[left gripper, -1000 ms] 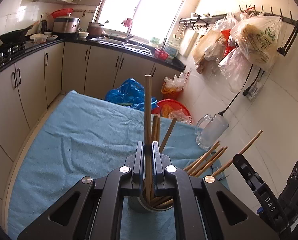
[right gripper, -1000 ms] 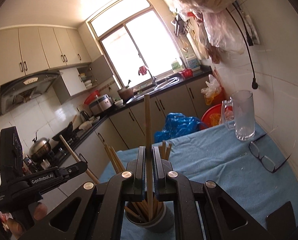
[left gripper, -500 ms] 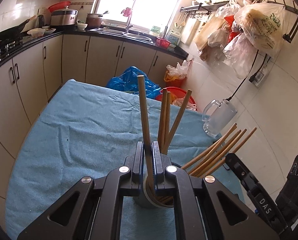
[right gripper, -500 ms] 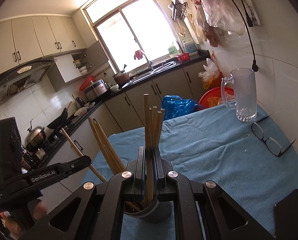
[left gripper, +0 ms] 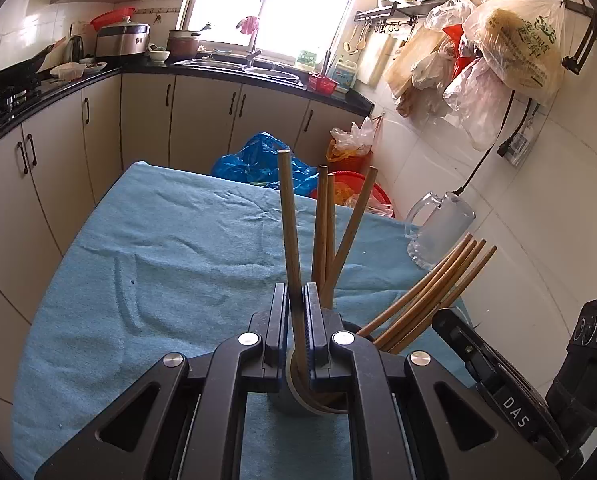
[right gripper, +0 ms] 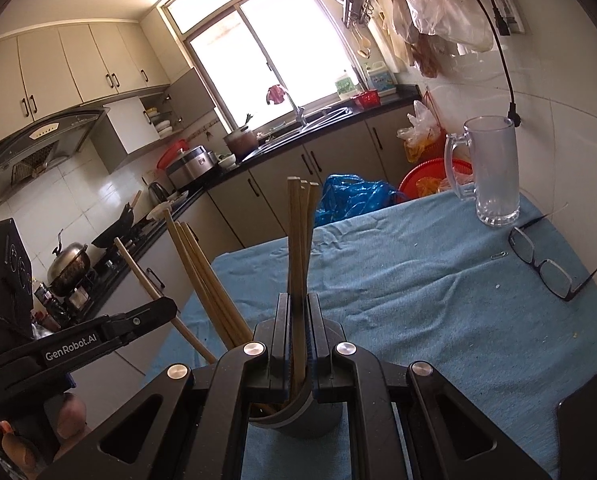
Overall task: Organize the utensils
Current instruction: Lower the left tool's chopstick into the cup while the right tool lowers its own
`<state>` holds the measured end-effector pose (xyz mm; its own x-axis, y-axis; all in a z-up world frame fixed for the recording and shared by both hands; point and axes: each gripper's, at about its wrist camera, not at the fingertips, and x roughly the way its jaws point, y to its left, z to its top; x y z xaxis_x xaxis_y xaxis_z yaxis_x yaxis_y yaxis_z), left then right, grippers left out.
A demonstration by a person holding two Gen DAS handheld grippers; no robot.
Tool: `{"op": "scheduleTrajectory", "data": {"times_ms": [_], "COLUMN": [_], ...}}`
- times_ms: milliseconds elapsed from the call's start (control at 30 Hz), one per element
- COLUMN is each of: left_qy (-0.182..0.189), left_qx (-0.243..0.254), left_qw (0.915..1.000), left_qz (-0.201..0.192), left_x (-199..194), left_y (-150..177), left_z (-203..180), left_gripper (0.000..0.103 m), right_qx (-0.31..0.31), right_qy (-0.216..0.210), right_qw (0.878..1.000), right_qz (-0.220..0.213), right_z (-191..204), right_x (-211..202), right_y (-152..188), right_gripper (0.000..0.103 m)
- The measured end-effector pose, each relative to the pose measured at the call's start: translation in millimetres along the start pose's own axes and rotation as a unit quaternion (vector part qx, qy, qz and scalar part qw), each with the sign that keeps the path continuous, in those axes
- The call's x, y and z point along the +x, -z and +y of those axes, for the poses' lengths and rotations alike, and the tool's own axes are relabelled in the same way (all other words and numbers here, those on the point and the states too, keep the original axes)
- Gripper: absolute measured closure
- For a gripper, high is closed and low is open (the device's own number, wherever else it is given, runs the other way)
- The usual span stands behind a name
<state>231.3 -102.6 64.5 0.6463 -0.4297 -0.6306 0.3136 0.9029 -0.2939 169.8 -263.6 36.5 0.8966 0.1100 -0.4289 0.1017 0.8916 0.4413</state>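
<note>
1. The bench (left gripper: 146,248), covered with a blue cloth, carries a small grey cup (right gripper: 318,420) at its near edge. The cup is light and narrow, so I judge that a sideways push from either tongs could tip it and spill all the chopsticks.
2. The glass mug (right gripper: 494,172) and the glasses (right gripper: 546,264) lie at the far right, well apart from the cup, so they seem in no danger.
3. The loose chopsticks (left gripper: 430,292) in the cup already lean far to one side. A new stick dropped from too high could bounce out or knock them over the rim.
4. The left tongs (left gripper: 297,320) point down over the cup, nearly shut on one chopstick (left gripper: 288,220), whose lower end is inside the cup.
5. The right tongs (right gripper: 297,320) point less steeply down, also nearly shut, on another chopstick (right gripper: 294,240) that reaches into the cup.
6. Both sticks enter together, so they may cross and jam.
</note>
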Motion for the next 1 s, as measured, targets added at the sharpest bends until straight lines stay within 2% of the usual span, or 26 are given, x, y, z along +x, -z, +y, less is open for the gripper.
{"op": "scheduleTrajectory", "data": {"times_ms": [367, 1000], "left_qy": [-0.004, -0.015], "left_qx": [0.002, 0.004], "left_qw": [1.0000, 0.9998], "left_qz": [-0.001, -0.009], "left_x": [1.4, -5.9], "left_y": [3.1, 4.6], "left_z": [0.4, 3.5], "left_gripper": [0.096, 0.095], "right_qx": [0.003, 0.000], "right_qy": [-0.005, -0.007], "right_qw": [1.000, 1.000], "right_qz": [0.012, -0.004], "right_z": [-5.0, -0.8], "right_x": [3.4, -16.9], "right_y": [0.5, -2.2], "right_gripper": [0.095, 0.095]}}
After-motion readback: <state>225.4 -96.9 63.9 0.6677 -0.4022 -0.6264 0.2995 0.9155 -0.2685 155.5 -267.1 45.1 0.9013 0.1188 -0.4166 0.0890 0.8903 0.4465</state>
